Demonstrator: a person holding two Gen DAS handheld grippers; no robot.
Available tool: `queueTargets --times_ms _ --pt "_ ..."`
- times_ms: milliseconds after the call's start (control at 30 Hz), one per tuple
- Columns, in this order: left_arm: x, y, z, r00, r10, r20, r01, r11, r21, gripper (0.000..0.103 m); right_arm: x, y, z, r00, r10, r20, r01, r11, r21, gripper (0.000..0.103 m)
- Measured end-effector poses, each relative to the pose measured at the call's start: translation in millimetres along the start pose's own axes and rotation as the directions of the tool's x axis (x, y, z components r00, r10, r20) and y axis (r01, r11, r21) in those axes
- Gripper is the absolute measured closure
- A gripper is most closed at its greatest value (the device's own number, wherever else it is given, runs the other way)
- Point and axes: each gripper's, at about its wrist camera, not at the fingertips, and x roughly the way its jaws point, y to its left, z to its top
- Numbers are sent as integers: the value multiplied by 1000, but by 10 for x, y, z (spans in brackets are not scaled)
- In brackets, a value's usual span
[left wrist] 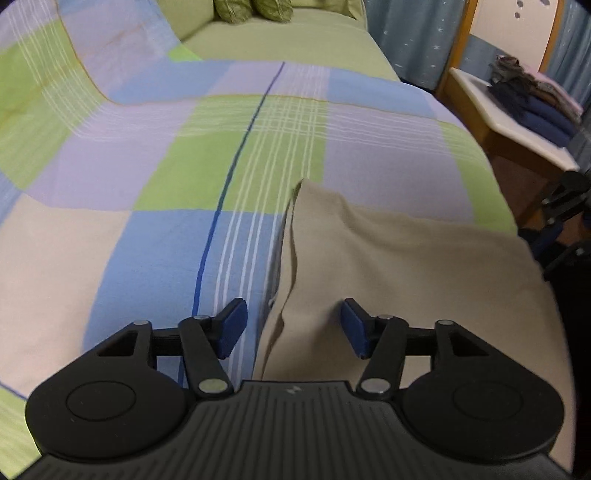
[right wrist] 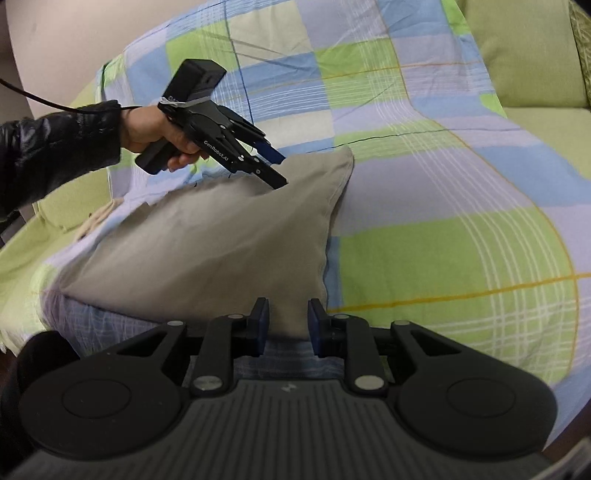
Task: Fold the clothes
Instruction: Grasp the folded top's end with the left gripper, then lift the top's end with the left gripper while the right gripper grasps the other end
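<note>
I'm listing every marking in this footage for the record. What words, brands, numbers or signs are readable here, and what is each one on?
"GenRobot.AI": white lettering on the side of the left gripper, seen from the right wrist view.
A small pale logo mark on the ribbed body of the right gripper, and the same on the left gripper's body in its own view: a symbol, no readable letters.
Dark label by the band on the left gripper's top block: too blurred to read.

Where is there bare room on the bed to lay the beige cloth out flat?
The checked bedspread left of the beige cloth lies bare up to the green pillows. It is crowded at the side table, with its stacked clothes.
</note>
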Motion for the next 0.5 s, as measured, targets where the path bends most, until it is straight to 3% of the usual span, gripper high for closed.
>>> queueTargets --times_ms 67,100,167,233,400,500 --pt "15 -29 59 997 -61 -53 62 998 19 52 7 -38 -3 1000 11 6 -11 999 39 83" --pt "19 -73 84 994 -77 -76 80 996 37 63 3 -43 -7 1000 12 8 -13 999 53 83" --pt "24 -138 108 993 -73 -95 79 995 66 69 -24 -51 -19 1000 12 16 -14 996 87 83" --pt "-3 -160 99 994 -53 -94 60 995 75 74 -63 -61 -49 1000 10 25 -14 989 145 76" --pt "-21 -124 76 998 -18 -57 20 1000 20 67 -103 -97 -123 999 25 30 -33 948 315 64" --pt "13 -75 99 999 -24 -40 23 1000 -5 69 -114 -113 -190 999 41 25 -47 915 402 64"
